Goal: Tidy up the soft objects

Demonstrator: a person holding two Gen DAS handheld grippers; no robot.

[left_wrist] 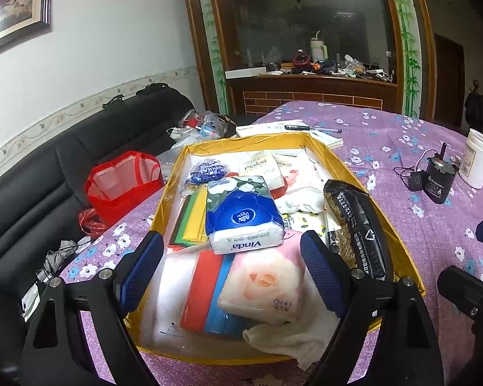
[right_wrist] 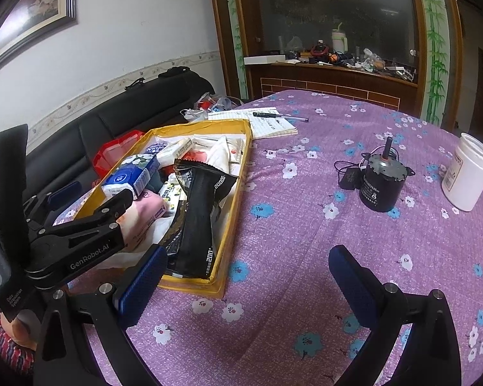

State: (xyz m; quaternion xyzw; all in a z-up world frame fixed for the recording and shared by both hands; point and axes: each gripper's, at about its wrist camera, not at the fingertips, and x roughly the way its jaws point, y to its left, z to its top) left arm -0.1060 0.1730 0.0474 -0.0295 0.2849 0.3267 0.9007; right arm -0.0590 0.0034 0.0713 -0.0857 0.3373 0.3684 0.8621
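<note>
A yellow tray on the purple floral tablecloth holds several soft packs: a blue Vinda tissue pack, a pink rose tissue pack, a black pouch and a white cloth. My left gripper is open and empty, hovering over the tray's near end above the pink pack. My right gripper is open and empty over bare cloth just right of the tray. The left gripper shows in the right wrist view over the tray.
A black motor with a cord and a white jar stand on the table's right. A notepad with a pen lies behind the tray. A black sofa with a red bag is at the left.
</note>
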